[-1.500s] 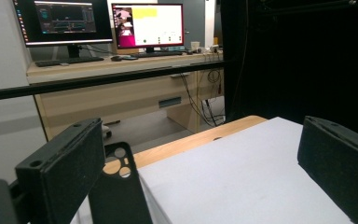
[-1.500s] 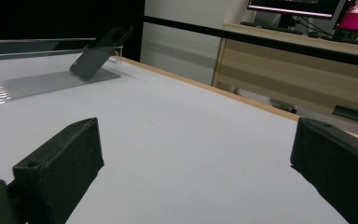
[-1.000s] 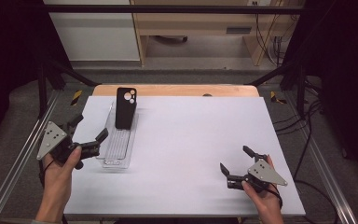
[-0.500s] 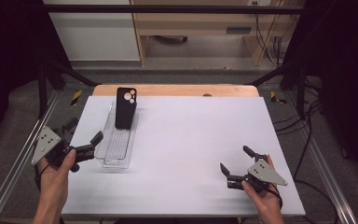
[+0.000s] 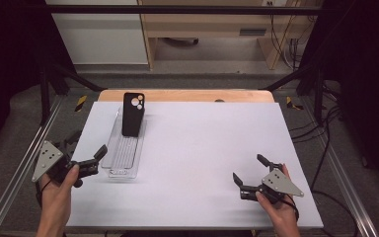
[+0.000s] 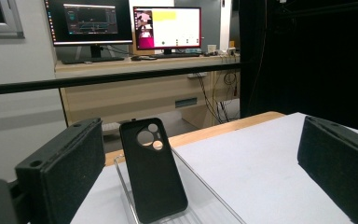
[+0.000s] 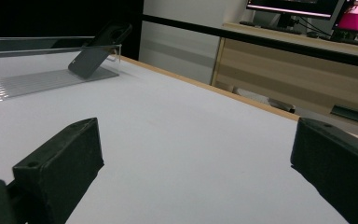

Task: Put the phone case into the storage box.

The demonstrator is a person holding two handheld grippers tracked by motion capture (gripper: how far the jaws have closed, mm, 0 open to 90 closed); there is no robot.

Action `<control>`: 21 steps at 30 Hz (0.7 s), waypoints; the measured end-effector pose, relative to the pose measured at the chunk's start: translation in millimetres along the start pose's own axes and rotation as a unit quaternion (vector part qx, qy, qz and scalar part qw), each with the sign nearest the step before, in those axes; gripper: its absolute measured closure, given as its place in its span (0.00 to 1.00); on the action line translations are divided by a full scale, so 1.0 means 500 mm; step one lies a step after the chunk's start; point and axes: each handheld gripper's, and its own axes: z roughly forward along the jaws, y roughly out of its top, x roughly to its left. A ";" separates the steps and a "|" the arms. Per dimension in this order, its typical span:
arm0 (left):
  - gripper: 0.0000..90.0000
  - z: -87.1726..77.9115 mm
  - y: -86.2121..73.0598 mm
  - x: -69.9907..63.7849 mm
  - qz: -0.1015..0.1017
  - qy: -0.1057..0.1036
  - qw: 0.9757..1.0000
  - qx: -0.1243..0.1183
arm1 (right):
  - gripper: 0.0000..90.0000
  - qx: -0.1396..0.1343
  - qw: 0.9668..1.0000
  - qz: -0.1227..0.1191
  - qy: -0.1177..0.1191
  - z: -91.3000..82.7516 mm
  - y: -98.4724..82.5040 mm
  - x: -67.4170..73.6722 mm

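Observation:
A black phone case [image 5: 132, 114] leans upright at the far end of a clear plastic stand [image 5: 123, 155] on the left of the white table top [image 5: 202, 148]. My left gripper [image 5: 88, 143] is open at the table's left edge, just left of the stand's near end. In the left gripper view the case [image 6: 153, 175] stands between my wide-apart jaws, farther off, and the left gripper [image 6: 200, 163] holds nothing. My right gripper [image 5: 249, 168] is open and empty near the front right, its view showing the case [image 7: 95, 51] and stand [image 7: 37, 79] far away.
A wooden strip [image 5: 187, 95] runs along the table's back edge. Metal frame rails [image 5: 24, 163] flank both sides. Cables [image 5: 321, 123] lie on the floor at the right. A desk with monitors [image 6: 168, 28] stands beyond the table.
My left gripper has drifted a little left and toward the person, staying open. The right gripper, the case and the stand have not moved.

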 end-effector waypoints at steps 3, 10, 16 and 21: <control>0.01 -0.001 -0.006 -0.002 0.000 -0.001 1.000 0.000 | 0.03 0.000 1.000 -0.001 0.000 0.000 0.000 -0.001; 0.00 -0.001 -0.022 -0.008 -0.005 -0.004 1.000 0.002 | 0.03 -0.001 1.000 -0.001 -0.001 -0.001 0.000 -0.001; 0.01 0.000 -0.031 -0.013 -0.002 -0.005 1.000 0.003 | 0.03 -0.001 1.000 0.000 -0.001 -0.001 0.000 -0.001; 0.01 0.002 -0.038 -0.020 -0.001 -0.009 1.000 0.005 | 0.03 -0.001 1.000 0.000 -0.001 -0.001 0.000 -0.001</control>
